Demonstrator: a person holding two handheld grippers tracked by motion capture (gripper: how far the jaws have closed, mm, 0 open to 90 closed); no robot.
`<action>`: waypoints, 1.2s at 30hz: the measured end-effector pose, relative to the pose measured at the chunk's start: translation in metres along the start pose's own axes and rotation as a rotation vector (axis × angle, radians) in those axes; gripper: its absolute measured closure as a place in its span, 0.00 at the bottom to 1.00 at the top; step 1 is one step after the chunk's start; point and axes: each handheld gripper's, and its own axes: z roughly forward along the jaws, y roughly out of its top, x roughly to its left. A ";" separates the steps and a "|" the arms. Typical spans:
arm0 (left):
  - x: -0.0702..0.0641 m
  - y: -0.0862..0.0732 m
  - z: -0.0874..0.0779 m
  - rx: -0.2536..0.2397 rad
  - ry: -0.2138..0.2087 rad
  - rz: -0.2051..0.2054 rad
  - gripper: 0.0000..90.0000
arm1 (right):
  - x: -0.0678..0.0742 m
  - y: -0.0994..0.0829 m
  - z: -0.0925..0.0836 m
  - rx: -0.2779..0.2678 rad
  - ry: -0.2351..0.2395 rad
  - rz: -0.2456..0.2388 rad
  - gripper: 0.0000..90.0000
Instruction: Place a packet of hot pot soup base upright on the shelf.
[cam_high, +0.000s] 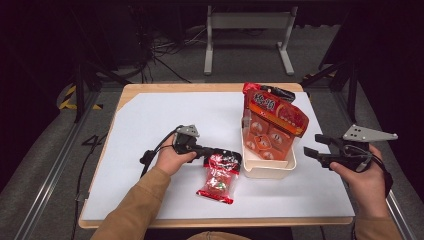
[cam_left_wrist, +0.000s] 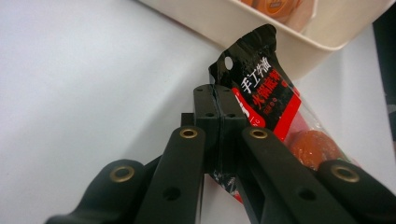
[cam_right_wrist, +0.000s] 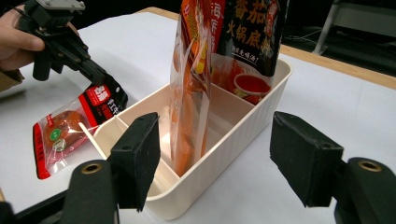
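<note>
Two tools, one per hand. Three packets counted: one small, two tall. One bin.

Nearest: small red-and-black sauce packet (cam_high: 218, 177) flat on the white surface (cam_high: 150, 130), just beside the bin's near-left corner. Left tool (cam_high: 220, 152) clamped on its black top edge, jaws pressed together. Right tool (cam_high: 314, 146) off the bin's right side, near the surface edge, jaws wide apart, gripping nothing.

Farther: cream ribbed bin (cam_high: 267, 167), right of centre. Inside, a large orange packet (cam_high: 272, 122) standing upright, a second, dark-topped packet (cam_high: 280, 93) behind it.

From the left tool's own camera: packet print and hang hole legible (cam_left_wrist: 261, 79), round orange contents behind clear film, bin wall (cam_left_wrist: 243, 23) close beyond.

From the right tool's camera: inner dividers of the bin (cam_right_wrist: 219, 130), the two upright packets (cam_right_wrist: 191, 84) (cam_right_wrist: 252, 32) as separate items, and the left tool (cam_right_wrist: 100, 77) on the small packet (cam_right_wrist: 70, 126).
</note>
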 end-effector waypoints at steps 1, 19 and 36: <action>-0.001 0.001 -0.002 -0.009 -0.003 0.002 1.00 | 0.000 0.000 0.000 0.003 -0.001 0.000 0.37; -0.044 0.027 -0.042 -0.110 -0.039 0.121 1.00 | -0.004 -0.001 0.002 0.030 -0.022 0.005 0.41; -0.074 0.045 -0.063 -0.138 0.035 0.225 1.00 | -0.011 -0.008 0.008 0.065 -0.041 0.022 0.43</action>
